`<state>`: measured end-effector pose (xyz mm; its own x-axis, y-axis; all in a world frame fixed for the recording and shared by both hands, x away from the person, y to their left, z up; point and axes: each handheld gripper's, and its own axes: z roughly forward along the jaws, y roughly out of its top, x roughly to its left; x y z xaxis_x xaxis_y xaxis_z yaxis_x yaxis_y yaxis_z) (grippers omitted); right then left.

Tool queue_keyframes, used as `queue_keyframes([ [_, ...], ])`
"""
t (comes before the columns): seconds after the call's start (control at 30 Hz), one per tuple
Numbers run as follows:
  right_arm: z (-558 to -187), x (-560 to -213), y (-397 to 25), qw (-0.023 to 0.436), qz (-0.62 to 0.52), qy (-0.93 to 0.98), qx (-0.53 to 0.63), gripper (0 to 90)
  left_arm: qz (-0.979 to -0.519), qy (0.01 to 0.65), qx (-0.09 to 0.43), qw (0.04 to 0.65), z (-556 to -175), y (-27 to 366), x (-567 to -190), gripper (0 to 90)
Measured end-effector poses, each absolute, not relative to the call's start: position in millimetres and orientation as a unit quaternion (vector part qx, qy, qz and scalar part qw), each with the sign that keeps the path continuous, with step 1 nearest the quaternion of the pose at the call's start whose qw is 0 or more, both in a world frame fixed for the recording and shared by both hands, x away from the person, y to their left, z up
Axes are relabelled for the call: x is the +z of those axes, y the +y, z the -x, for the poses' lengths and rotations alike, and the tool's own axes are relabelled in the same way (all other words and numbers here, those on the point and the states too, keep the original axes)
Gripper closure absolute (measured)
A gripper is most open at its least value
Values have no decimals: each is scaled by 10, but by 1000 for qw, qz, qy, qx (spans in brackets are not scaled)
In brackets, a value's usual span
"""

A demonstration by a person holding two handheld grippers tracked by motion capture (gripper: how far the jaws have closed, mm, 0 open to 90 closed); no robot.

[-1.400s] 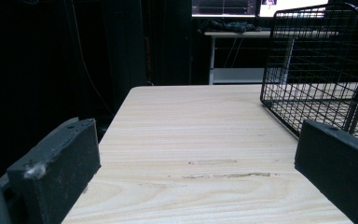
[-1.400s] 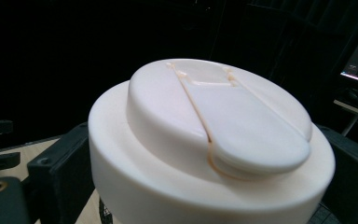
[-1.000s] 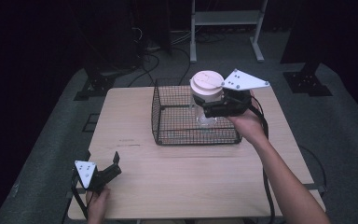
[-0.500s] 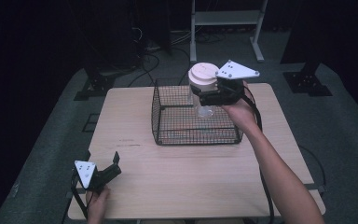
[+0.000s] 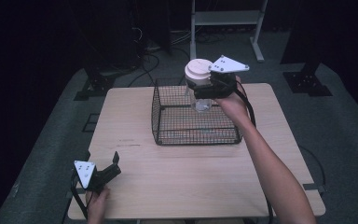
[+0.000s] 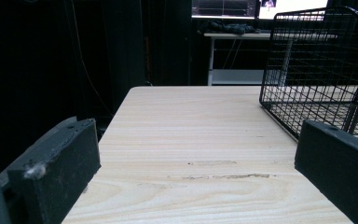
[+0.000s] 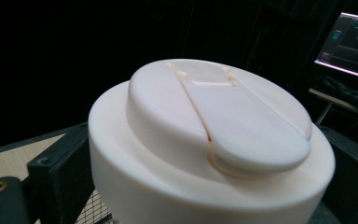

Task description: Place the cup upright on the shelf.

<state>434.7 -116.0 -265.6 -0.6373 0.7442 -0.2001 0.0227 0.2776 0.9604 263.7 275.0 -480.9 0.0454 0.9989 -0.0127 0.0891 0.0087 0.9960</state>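
High view, right tool (image 5: 200,86) clamping lidded jar (image 5: 198,86) above wire basket (image 5: 161,116).

I note dark room, grey carpeted floor (image 5: 335,116), pale wooden table (image 5: 196,168), white shelf frame (image 5: 226,18) beyond, cables (image 5: 144,46) trailing, lit monitor (image 7: 352,46) far off.

— How many baskets on the table (image 5: 121,116)?
— One wire basket (image 5: 168,122), at twelve o'clock.
— Jars?
— One jar (image 5: 199,88), one white lid (image 7: 214,135).
— Grippers?
— Two: right gripper (image 5: 205,88), left gripper (image 5: 112,169) at seven o'clock.
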Motion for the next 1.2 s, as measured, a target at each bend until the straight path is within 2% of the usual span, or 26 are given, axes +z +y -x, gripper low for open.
queue_keyframes([
  [0.53,-4657,-2828,-1091,328,-288,727,530,45,-529,515,461,493,-2637,2758,-4809,0],
  [1.2,-4828,-3072,-1071,318,-307,729,523,45,-529,515,460,493,-2635,2764,-4809,0],
])
